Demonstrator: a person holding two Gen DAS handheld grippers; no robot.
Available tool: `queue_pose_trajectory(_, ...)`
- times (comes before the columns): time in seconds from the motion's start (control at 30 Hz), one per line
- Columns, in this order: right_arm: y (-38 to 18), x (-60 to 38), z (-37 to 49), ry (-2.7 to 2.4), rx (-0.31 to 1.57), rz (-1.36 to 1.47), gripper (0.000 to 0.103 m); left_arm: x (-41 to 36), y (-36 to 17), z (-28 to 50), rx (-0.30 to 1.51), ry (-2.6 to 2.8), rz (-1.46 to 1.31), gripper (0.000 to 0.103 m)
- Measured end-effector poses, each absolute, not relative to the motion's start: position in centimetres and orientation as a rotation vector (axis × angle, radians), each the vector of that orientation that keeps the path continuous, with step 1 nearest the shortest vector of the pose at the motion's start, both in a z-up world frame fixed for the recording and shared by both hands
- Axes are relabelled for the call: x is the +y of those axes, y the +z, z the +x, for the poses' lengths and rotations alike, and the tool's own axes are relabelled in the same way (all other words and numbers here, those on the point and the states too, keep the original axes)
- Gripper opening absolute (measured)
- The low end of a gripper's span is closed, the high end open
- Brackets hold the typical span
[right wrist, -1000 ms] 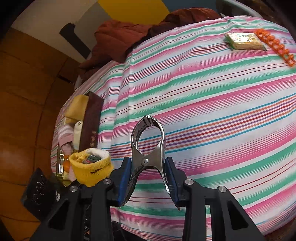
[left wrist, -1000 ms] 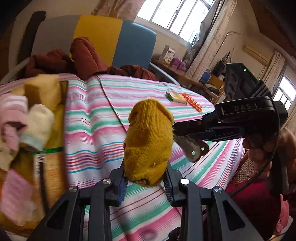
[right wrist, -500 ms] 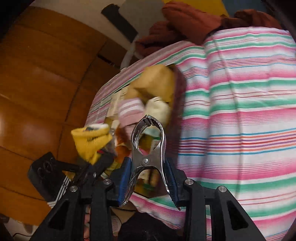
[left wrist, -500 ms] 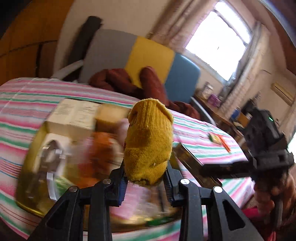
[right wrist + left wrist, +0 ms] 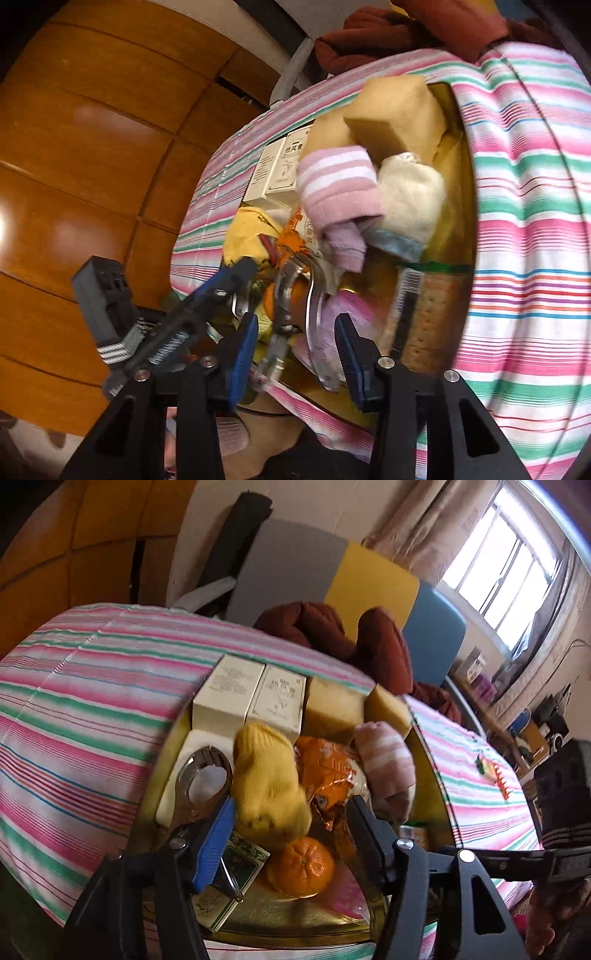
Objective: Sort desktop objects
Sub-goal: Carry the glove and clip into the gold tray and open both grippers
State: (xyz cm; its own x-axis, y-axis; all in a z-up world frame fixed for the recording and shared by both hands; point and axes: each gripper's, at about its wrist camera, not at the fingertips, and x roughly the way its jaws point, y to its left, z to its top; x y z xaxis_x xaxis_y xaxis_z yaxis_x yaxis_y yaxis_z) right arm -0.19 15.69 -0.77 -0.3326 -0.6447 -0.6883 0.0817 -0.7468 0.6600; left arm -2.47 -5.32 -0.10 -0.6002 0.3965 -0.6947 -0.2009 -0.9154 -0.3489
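A gold tray (image 5: pixel 303 919) on the striped table holds the sorted things. My left gripper (image 5: pixel 291 827) hangs over it with its jaws opening. The yellow sock (image 5: pixel 266 779) lies loose between the fingers on the pile, free of the right finger. In the right wrist view my right gripper (image 5: pixel 297 354) is over the tray's (image 5: pixel 452 166) near edge, its jaws opening too. A blurred metal clip (image 5: pixel 295 317) sits between the pads with a gap on both sides. Another metal clip (image 5: pixel 201 782) lies in the tray's left part.
The tray also holds two white boxes (image 5: pixel 255 698), yellow sponges (image 5: pixel 332 705), a pink striped sock (image 5: pixel 338 184), a cream sock (image 5: pixel 410 199), an orange packet (image 5: pixel 328 768) and a mandarin (image 5: pixel 301 864). A chair with brown clothes (image 5: pixel 332 627) stands behind the table.
Both grippers swung from over the bare tablecloth to above the tray. The left jaws opened and let the yellow sock drop. The right jaws widened and the clip came loose.
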Motion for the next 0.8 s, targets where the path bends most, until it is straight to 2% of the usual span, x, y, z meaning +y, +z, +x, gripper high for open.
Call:
queue_pose_trajectory(0.1,-0.6,16.0,0.4,-2.118,-0.688,1.464,0.043,-5.4,0.6,-2.2,-0.343,2.577,-1.109,0.062)
queue_pose_trajectory(0.17,-0.8,15.6,0.8,-2.113,-0.634,1.486,0.03,-5.5,0.7,-2.4,-0.329,2.6,-1.098,0.061)
queue_pose_trajectory(0.23,-1.2,14.9,0.7,-2.108,-0.575,1.505,0.022,-5.5,0.6,-3.2,-0.267,2.603,-1.144,0.045)
queue_pose_trajectory(0.3,-1.6,13.7,0.6,-2.092,-0.538,1.519,0.018,-5.3,0.2,-4.0,-0.202,2.596,-1.195,0.039)
queue_pose_trajectory(0.4,-2.4,11.9,-0.4,-2.06,-0.529,1.527,0.015,-5.4,-0.6,-4.9,-0.128,2.61,-1.259,0.039)
queue_pose_trajectory(0.53,-3.1,9.2,-2.6,-2.077,-0.464,1.525,0.015,-6.4,-0.2,-4.5,-0.236,2.592,-1.256,0.039)
queue_pose_trajectory(0.7,-2.5,9.7,-1.9,-2.031,-0.483,1.509,0.019,-7.9,1.4,-2.5,-0.331,2.679,-1.147,0.056)
queue_pose_trajectory(0.8,-1.2,11.2,-1.2,-2.108,-0.469,1.451,0.019,-8.2,2.0,-2.0,-0.397,2.706,-1.087,0.057)
